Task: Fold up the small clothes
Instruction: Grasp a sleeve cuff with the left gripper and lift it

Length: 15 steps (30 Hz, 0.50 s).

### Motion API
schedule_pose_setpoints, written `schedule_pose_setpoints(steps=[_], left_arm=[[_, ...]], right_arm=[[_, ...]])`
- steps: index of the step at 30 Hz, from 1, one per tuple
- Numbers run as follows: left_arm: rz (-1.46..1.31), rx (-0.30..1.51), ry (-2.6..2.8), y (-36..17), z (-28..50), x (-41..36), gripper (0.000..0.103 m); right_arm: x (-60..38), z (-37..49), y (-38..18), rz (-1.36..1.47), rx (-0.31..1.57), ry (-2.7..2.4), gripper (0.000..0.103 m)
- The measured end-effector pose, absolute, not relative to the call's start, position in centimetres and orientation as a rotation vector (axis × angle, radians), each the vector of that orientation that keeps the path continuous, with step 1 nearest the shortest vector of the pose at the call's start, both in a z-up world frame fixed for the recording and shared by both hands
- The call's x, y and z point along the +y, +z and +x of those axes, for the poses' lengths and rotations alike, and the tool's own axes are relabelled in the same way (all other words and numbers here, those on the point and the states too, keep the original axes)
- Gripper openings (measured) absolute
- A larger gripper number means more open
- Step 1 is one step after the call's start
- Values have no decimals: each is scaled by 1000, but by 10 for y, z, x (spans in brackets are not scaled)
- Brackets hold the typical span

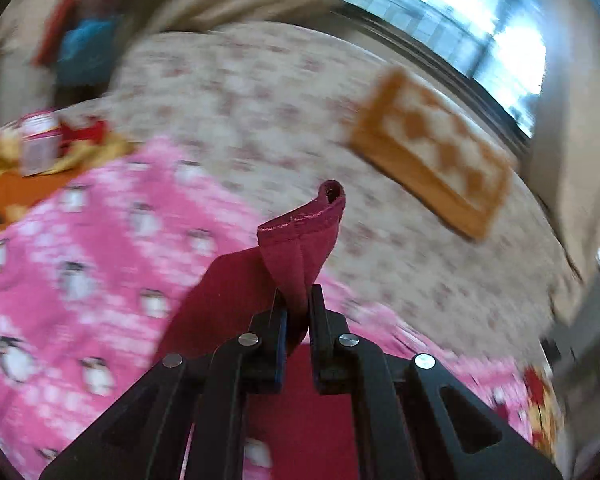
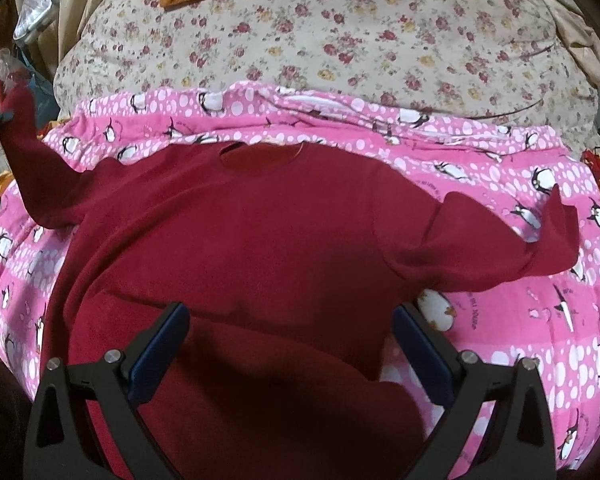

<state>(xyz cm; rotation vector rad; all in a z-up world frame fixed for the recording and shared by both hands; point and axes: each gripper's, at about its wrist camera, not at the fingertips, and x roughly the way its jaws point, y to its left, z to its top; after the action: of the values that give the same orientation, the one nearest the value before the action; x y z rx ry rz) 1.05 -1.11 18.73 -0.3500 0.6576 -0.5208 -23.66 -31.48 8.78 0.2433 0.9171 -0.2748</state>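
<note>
- Left wrist view: my left gripper has its fingers pinched tight on the cuff end of one sleeve of the dark red sweater. The hemmed cuff sticks up past the fingertips and curls over.
- The background here is motion-blurred. I can make out the pink penguin blanket, the floral bedcover beyond it, and an orange-bordered cushion lying on that cover.
- Right wrist view: my right gripper hovers with its fingers spread wide, gripping nothing, above the lower body of the sweater.
- The sweater lies face-up on the pink blanket, neckline toward the floral bedcover.
- Its sleeve on the picture's left rises off the blanket toward the frame edge; the other sleeve lies crumpled on the blanket.
</note>
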Motion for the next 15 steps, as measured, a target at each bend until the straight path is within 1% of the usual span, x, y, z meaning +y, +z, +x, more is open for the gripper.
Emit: schedule_pose_setpoints(steps=[4,8,12,13,14,15], left_arm=[[-283,736,-679,168,-15,-96,0],[-223,863,-752,112,-43,-171,0],[-118,1005,-791,46,-62,-222,0],[-91,1039,-794,36,-66,-229,0],[-78,1074,-803,29,-68,-231,5],[-89,1098,-824,26,-71,-231,6]], right_arm=[[-330,-244,97,274,880,-304,103],[-346,-250,100,298,872,-333,103],[-360,-256,97,321,877,-356,103],[-363,-256,96,326,879,-356,103],[-365,-256,96,329,879,-353,103],[-367,-255,97,326,877,-348,103]])
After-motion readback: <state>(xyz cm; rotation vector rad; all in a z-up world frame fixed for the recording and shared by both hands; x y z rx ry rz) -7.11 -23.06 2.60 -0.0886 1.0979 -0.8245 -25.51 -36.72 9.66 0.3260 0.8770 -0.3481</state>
